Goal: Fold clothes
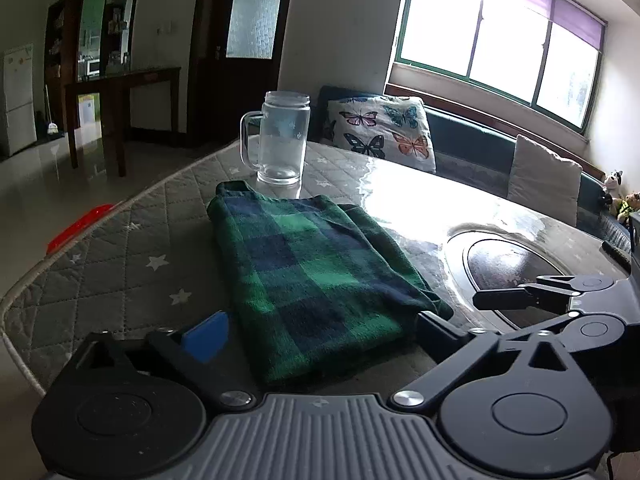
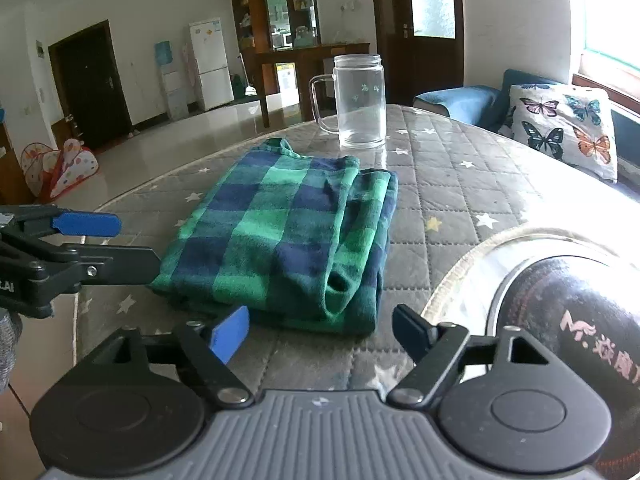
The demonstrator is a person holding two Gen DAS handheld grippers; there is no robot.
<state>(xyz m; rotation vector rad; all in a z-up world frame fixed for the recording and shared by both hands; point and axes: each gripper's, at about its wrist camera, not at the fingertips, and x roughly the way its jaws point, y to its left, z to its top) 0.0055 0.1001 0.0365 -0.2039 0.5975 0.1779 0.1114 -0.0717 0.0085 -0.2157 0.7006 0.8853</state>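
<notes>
Folded plaid cloth (image 2: pixel 288 240) shows layered edges only rightward.

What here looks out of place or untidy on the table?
A glass mug stands upright beside the folded plaid cloth, odd for a folding surface. The cloth's right layers do not line up and stick out. Nothing is spilled.

Home living/dining room: white fridge (image 2: pixel 211 67) far left, dark wood shelving (image 2: pixel 280 12) beside it, butterfly cushion (image 2: pixel 564 128) on window bench right, quilted star table cover (image 2: pixel 460 184), probably kids' play tent (image 2: pixel 56 168).
</notes>
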